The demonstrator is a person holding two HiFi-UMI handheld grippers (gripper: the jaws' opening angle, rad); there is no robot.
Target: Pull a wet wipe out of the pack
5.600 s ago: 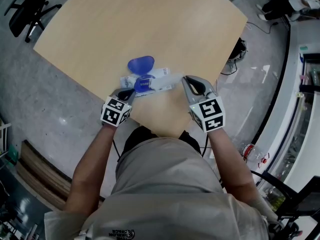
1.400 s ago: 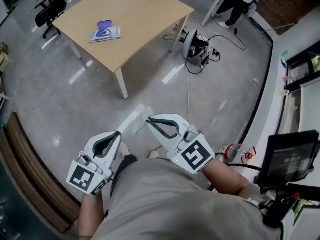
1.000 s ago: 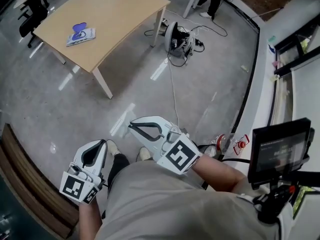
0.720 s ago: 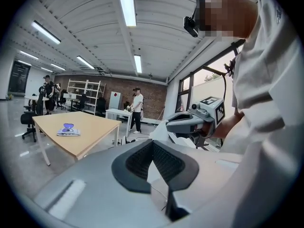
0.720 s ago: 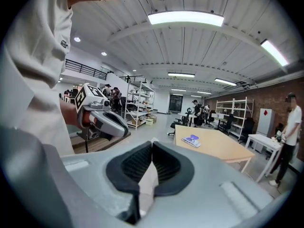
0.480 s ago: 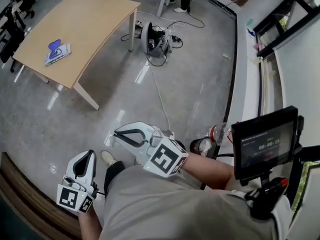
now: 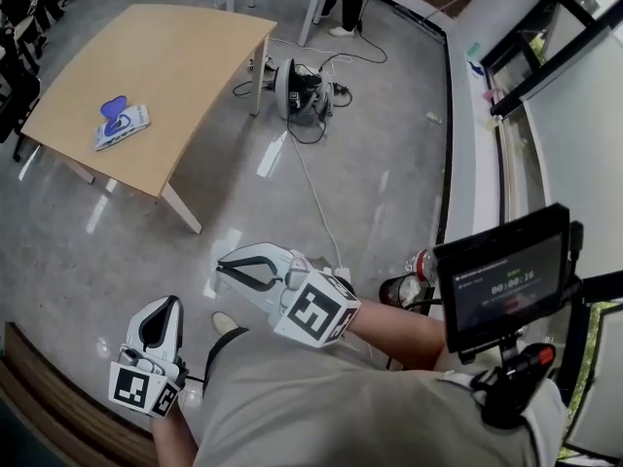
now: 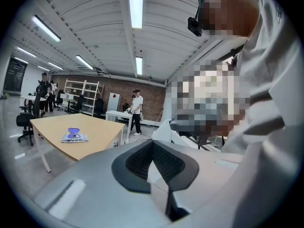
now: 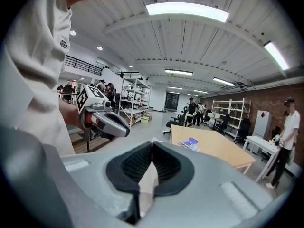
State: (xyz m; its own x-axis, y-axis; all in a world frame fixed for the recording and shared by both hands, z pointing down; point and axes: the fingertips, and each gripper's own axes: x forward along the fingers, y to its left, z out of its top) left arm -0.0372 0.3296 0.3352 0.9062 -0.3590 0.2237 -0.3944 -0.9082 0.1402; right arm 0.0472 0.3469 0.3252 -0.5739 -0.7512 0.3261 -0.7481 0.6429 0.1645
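Observation:
The wet wipe pack (image 7: 122, 125), white with a blue lid flipped up, lies on the wooden table (image 7: 175, 56), far from both grippers. It also shows in the left gripper view (image 8: 74, 136) and the right gripper view (image 9: 191, 144). My right gripper (image 7: 222, 261) is held over the floor close to the body. It is shut (image 9: 152, 144) on a pale wet wipe (image 9: 148, 179) that hangs down between its pads. My left gripper (image 7: 165, 305) is lower left, beside the hip. Its jaws (image 8: 153, 142) are shut with nothing in them.
A round device with tangled cables (image 7: 297, 90) sits on the floor by the table's corner. A small monitor on a stand (image 7: 501, 275) is at the right, with a bottle (image 7: 421, 261) beside it. Office chairs (image 7: 15, 76) stand left of the table. A person (image 8: 137, 110) stands far off.
Several seconds ago both grippers were at the pack on the table. Now the person stands well away from it with the wipe in the right gripper. Over the last second the table slid further to the upper left.

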